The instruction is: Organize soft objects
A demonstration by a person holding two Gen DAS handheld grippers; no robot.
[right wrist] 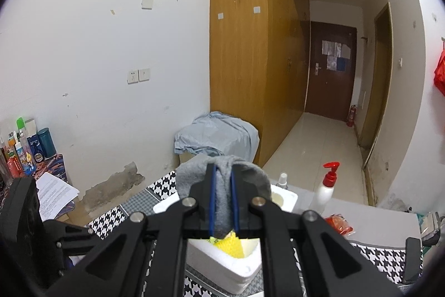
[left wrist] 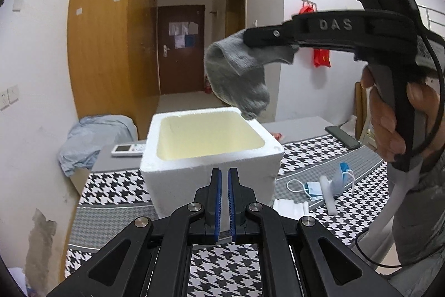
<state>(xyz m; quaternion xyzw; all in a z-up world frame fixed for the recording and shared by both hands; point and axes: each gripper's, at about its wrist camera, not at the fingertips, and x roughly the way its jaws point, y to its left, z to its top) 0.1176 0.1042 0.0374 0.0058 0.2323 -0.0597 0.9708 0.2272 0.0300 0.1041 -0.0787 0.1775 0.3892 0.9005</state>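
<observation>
Grey sock (left wrist: 236, 74) is clamped in the right gripper (right wrist: 222, 202), pads pinched on the fabric w/ most of it dangling loose. In the left wrist view it hangs centre-frame, above the far right corner of the white foam box (left wrist: 211, 155), toe end just over the rim. Left gripper (left wrist: 224, 202) is at bottom centre of that view, jaws together w/ nothing between them, parked in front of the box's near wall.

In the right wrist view, lower centre, you can see down into the box past the sock: something yellow (right wrist: 229, 244) is already in there, prob a sponge or cloth, but it's half hidden behind the jaws so can't say for sure.

What could go wrong imo:
- sock is over the corner, not the middle. Let go here and it could drape on the rim or slide down outside onto the houndstooth cloth (left wrist: 116, 185).
- foam box looks light, so bumping it w/ either gripper could shove or tip it, and the left one isn't bracing it.
- floppy fabric can snag on the ribbed blue pads and not fall clean when the jaws part.
- face mask (left wrist: 314, 189) and other bits sit lower right of the left view, still out on the table, so the job looks far from done.
</observation>
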